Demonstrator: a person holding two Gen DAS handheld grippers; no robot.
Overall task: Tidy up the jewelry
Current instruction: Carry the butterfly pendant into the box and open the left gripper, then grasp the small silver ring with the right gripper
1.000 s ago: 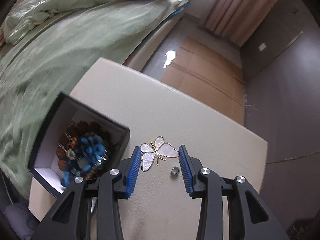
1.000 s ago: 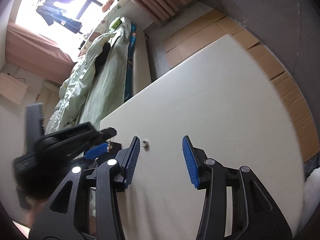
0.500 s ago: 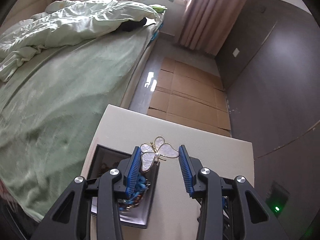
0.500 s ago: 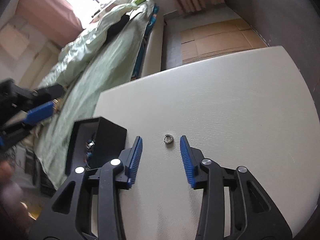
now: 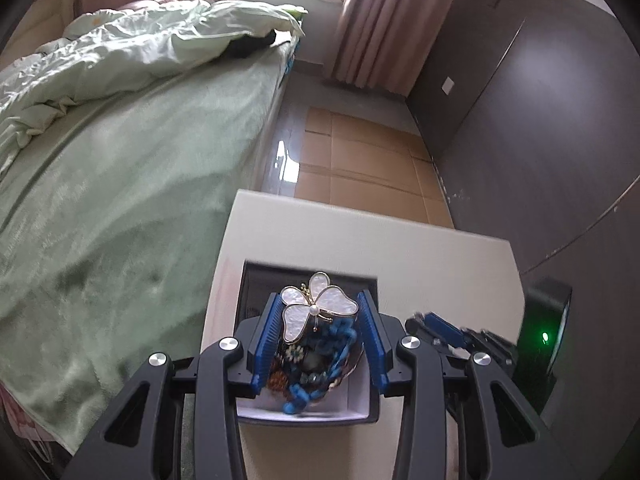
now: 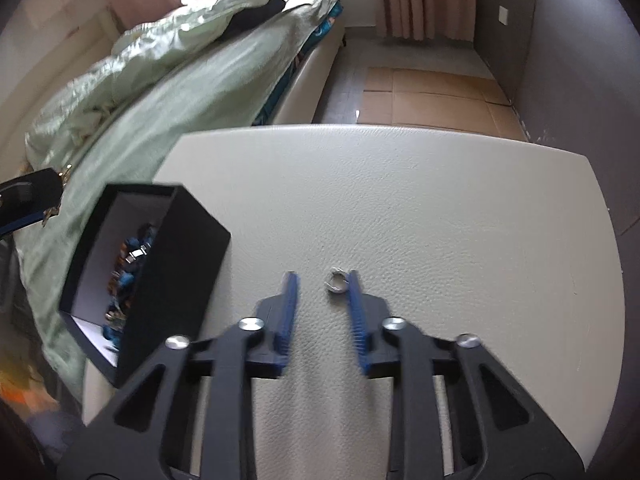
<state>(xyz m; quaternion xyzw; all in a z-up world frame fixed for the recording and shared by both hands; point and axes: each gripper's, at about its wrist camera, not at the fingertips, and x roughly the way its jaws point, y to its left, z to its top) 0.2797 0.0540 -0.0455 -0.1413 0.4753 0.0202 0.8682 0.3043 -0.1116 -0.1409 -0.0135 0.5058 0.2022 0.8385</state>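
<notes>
You're holding the butterfly brooch (image 5: 316, 312) clamped in your left gripper (image 5: 320, 320) over the black box (image 5: 308, 276). Your right gripper (image 6: 322, 292) is closing, jaws apart, ring (image 6: 337, 281) between them, touching one pad, mid-table (image 6: 400, 200).

A home bedroom — rumpled green bed (image 5: 120, 152), pink curtains (image 5: 380, 20).

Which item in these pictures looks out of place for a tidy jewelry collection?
The small silver ring lies loose on the white table, outside the black box holding the blue beaded jewelry. The right hand-held gripper is closing around it.
</notes>
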